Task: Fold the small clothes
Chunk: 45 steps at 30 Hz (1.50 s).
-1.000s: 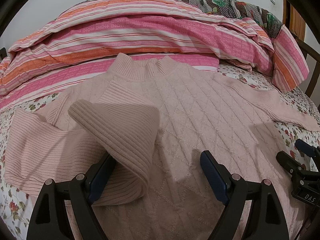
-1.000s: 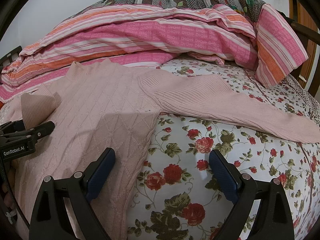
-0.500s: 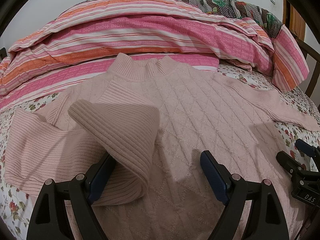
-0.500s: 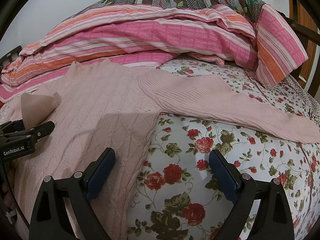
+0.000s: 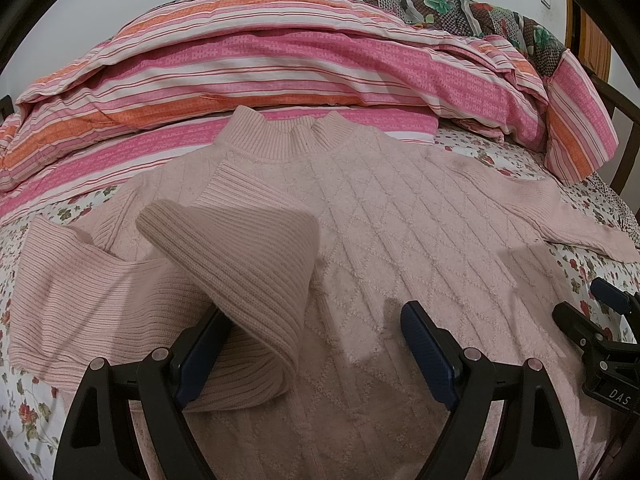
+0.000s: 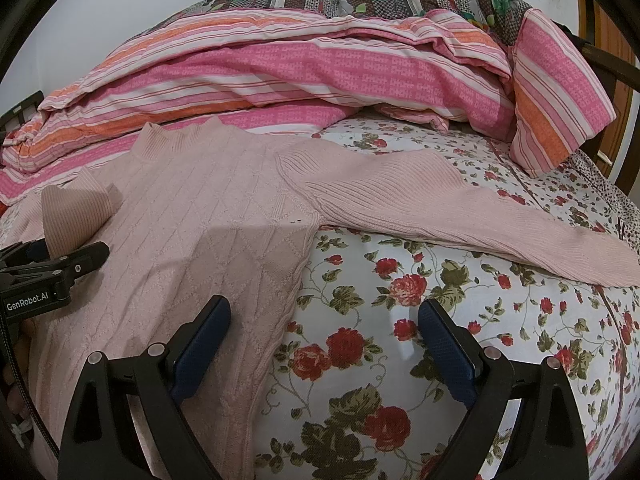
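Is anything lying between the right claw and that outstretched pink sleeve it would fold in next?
Nothing visible. Between the right claw and the outstretched sleeve lies only bare floral bedsheet. The striped quilt sits beyond the sleeve, not in the path.

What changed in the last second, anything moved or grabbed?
Nothing visibly changed. Both tongs, left and right, stay open and still over the pink sweater; its folded sleeve still leans on the left tongs' finger, the other sleeve still lies out on the floral sheet.
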Available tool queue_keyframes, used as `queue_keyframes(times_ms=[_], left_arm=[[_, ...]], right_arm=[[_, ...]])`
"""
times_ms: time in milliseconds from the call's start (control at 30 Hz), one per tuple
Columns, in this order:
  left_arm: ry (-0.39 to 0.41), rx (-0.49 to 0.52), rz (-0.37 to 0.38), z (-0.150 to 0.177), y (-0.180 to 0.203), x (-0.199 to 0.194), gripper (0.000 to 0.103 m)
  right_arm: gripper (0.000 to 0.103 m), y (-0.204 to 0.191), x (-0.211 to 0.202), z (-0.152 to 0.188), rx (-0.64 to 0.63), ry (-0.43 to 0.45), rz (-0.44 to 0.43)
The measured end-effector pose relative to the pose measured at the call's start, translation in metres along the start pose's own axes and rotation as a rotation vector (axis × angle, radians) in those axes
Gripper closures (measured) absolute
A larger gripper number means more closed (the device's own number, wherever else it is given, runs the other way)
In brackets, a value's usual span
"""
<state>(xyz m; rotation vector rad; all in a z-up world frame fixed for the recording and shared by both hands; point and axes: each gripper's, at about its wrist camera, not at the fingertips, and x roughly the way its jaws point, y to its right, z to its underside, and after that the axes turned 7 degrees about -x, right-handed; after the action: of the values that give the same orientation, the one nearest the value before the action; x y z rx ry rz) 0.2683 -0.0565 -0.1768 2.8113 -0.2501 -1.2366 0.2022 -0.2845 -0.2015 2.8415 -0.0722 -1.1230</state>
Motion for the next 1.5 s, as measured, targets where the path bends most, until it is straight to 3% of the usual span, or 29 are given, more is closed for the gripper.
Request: queue_keyframes(times_ms=[1267,1500], left_arm=[[-0.001,-0.004,0.007,0.0,0.0,0.0,0.016],[0.048,-0.056,0.063,-0.002,-0.008,-0.017,0.016]], right_arm=[[0.009,0.0,-0.001,0.0,-0.007,0.001,0.007],[0.01,-0.003,-0.005,-0.003,-0.027,0.019,0.014]])
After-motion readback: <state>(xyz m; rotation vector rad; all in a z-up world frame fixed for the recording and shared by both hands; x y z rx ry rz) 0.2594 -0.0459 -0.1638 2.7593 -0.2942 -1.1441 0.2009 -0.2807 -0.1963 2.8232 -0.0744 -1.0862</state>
